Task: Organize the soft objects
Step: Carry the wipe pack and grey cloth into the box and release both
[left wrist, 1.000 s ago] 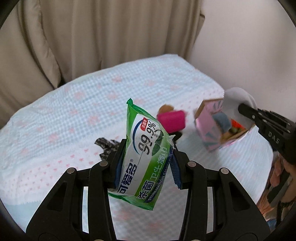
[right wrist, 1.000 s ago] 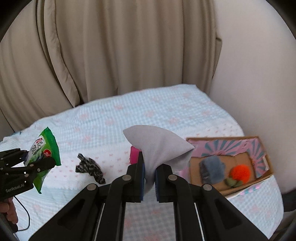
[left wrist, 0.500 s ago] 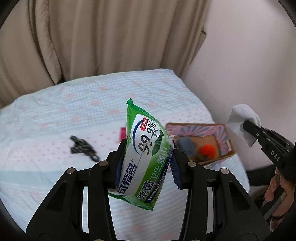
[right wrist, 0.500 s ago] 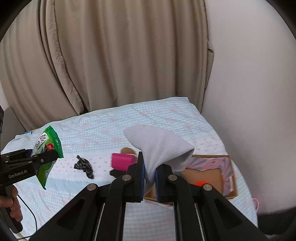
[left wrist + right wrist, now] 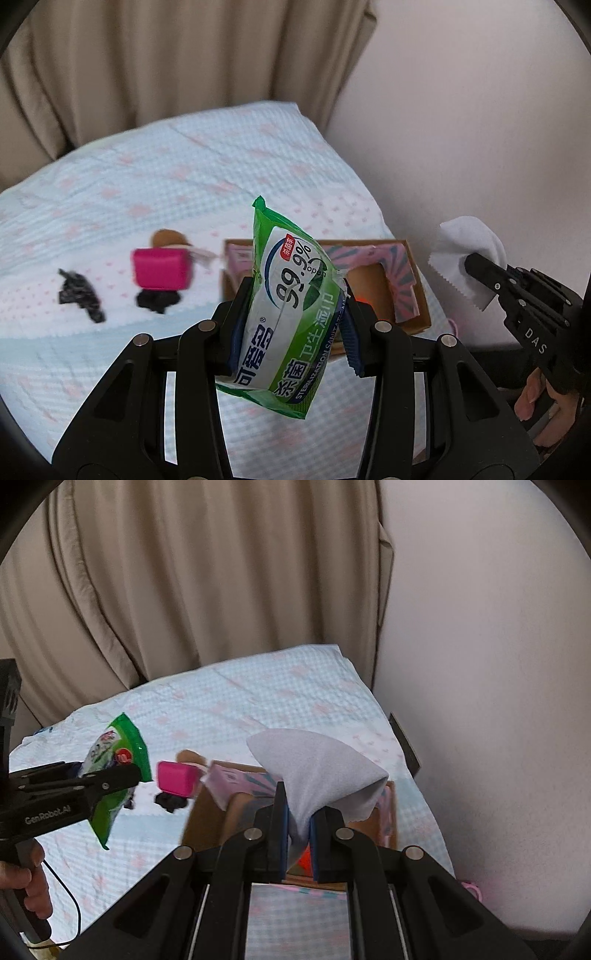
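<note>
I have the left gripper (image 5: 291, 317) pinching a green wet-wipes pack (image 5: 291, 314) around its middle so it hangs upright above the bed (image 5: 184, 192), while the right gripper (image 5: 298, 823) is pressed tight on a fold of white cloth (image 5: 317, 771). Both are held near the cardboard box (image 5: 415, 284) at the bed's right edge, probably to drop in. A pink block (image 5: 162, 269) and black scraps (image 5: 79, 295), too blurred to identify, lie to the left.
</note>
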